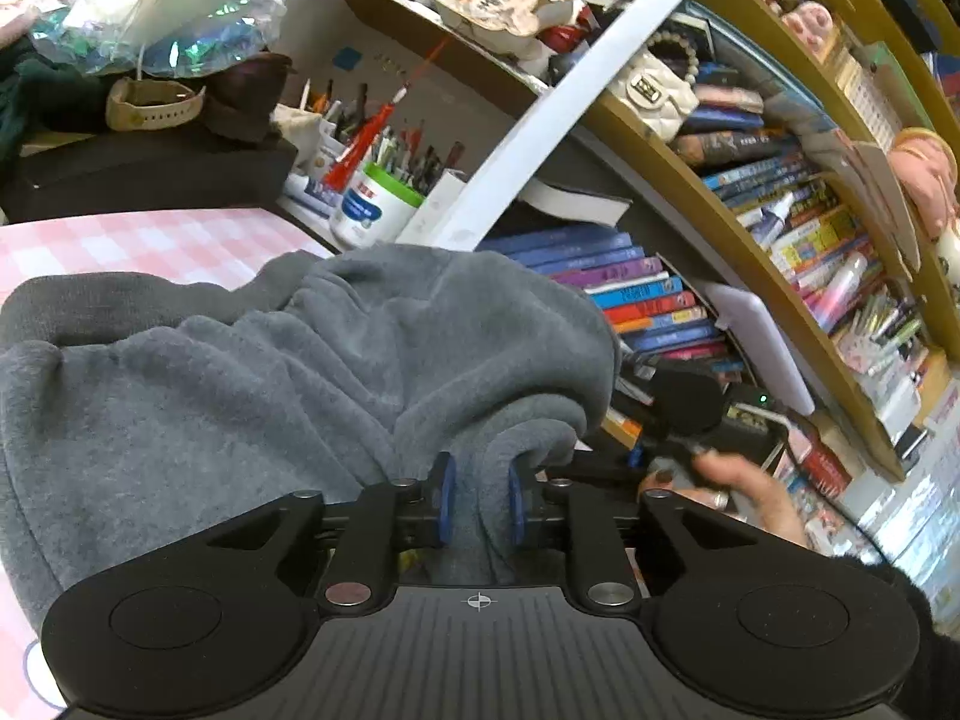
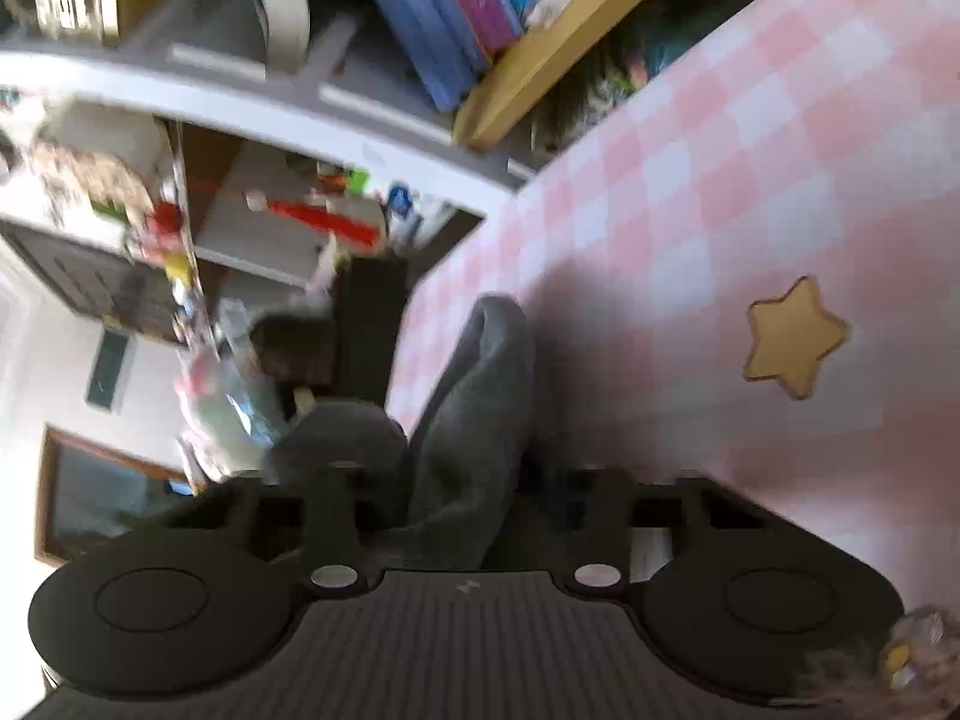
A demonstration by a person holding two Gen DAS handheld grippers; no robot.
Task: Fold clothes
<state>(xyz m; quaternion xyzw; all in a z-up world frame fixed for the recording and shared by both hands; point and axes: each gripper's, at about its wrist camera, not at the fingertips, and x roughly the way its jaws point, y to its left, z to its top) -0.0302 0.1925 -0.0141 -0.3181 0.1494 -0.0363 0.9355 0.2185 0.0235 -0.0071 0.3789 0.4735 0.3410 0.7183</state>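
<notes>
A grey fleece garment (image 1: pixel 240 390) lies bunched on the pink checked tablecloth (image 1: pixel 120 240). In the left wrist view a thick fold of it rises between the blue pads (image 1: pixel 445 504) of my left gripper (image 1: pixel 480 504), which is shut on that fold. The right wrist view is blurred. There a strip of the same grey garment (image 2: pixel 480 396) runs up from the tablecloth (image 2: pixel 750 180) and passes between the black fingers of my right gripper (image 2: pixel 456 498), which looks shut on it. A person's hand (image 1: pixel 738 489) shows at the garment's right edge.
Crowded bookshelves (image 1: pixel 780 210) stand close behind the table. A white pot of pens (image 1: pixel 378 204) and a black box (image 1: pixel 150 174) sit at the table's far edge. A wooden star coaster (image 2: pixel 792 339) lies on the cloth to the right of the garment.
</notes>
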